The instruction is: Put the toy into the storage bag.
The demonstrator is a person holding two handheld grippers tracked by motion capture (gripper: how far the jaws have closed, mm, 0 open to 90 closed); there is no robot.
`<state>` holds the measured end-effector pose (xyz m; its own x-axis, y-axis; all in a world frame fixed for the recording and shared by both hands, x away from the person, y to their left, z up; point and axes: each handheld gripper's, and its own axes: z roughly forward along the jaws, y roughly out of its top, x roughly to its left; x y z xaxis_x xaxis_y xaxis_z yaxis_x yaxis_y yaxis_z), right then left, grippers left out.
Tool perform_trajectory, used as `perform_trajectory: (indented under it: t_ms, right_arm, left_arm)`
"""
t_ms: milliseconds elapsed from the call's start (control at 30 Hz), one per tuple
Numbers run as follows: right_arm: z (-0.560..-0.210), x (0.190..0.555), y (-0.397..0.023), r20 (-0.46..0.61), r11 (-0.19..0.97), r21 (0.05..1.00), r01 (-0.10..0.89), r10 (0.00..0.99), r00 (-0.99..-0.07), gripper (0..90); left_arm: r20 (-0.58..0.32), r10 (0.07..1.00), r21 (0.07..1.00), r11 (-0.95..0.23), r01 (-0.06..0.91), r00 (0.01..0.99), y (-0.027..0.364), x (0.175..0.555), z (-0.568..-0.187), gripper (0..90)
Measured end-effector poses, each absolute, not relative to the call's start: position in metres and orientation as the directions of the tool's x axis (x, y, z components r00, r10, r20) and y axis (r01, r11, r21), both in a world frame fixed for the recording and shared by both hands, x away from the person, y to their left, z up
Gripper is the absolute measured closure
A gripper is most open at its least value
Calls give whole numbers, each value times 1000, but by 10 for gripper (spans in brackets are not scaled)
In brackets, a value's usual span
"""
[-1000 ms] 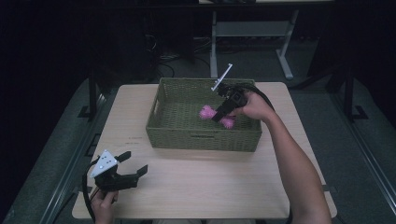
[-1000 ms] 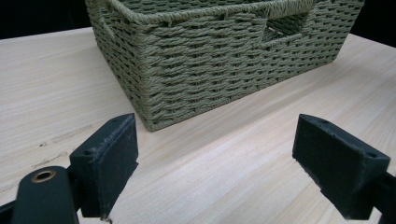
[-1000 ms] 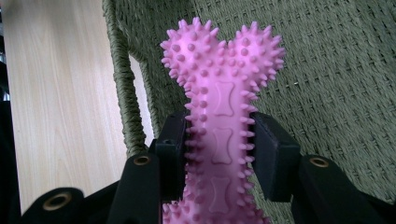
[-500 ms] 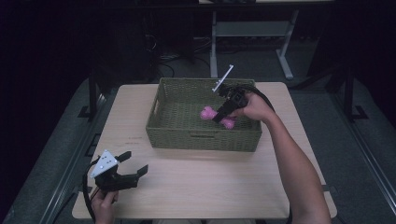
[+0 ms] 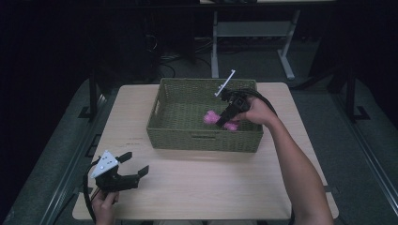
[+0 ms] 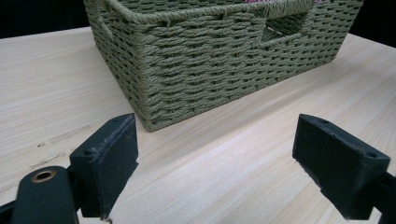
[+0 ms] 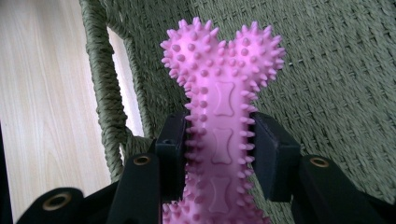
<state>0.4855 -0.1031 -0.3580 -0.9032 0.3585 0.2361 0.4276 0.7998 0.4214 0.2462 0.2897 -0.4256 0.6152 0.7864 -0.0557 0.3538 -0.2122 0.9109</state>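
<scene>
A pink spiky bone toy is pinched at its narrow shaft by the right gripper, jaws pressed against both sides, and it's held inside the green woven basket, over the right part near the front wall, as seen from the high view. Whether the toy is resting on the basket floor or hanging just above it can't be told. It looks like soft rubber, so it's probably light and a bit squishy, and the nubs should stop it slipping. The shaft is likely the best place to be grabbed, since the knobby ends are wider and would be harder to close on. The left gripper is parked near the front-left corner of the table, jaws spread wide with nothing between them.
</scene>
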Motion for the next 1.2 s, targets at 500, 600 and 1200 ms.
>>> perform_trajectory:
  t_ms: [500, 600, 1200]
  right_arm:
    - [-373, 486, -101, 246, 806, 401, 435, 363, -899, 576]
    - [-376, 487, -100, 250, 805, 397, 441, 368, -896, 575]
    - [-385, 489, -93, 263, 816, 359, 452, 376, -888, 566]
  left_arm:
    - [-65, 786, 912, -204, 356, 615, 290, 247, -426, 139]
    - [-69, 786, 913, -199, 357, 614, 291, 246, -426, 138]
    - [-72, 788, 913, -194, 358, 612, 292, 247, -426, 139]
